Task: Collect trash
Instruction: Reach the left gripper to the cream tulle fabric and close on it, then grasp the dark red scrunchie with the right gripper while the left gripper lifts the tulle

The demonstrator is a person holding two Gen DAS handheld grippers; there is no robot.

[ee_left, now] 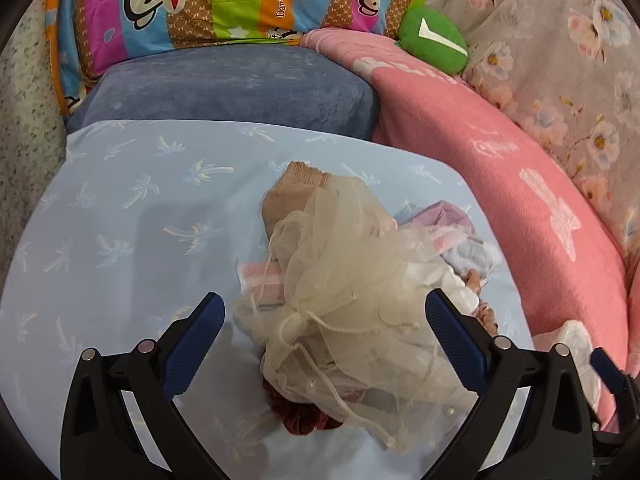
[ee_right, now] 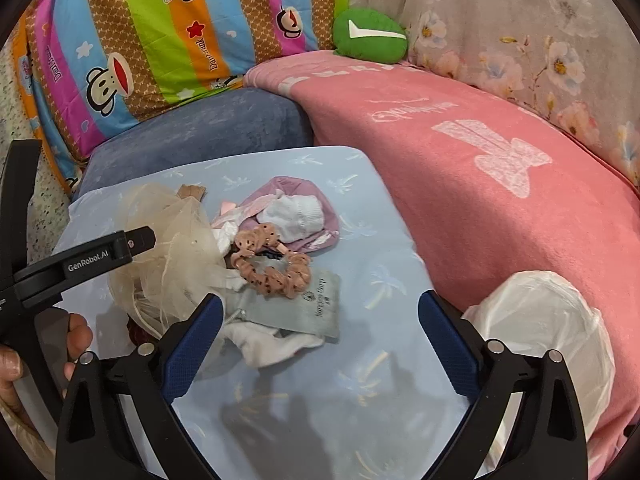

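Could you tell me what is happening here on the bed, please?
A person holds a gripper in each hand over a pile of small items on a light blue sheet. The left gripper hangs over a cream tulle pouch, jaws open on either side of it, not gripping. The right gripper is open and empty near a grey drawstring bag and a pink scrunchie. A white plastic bag lies on the pink blanket.
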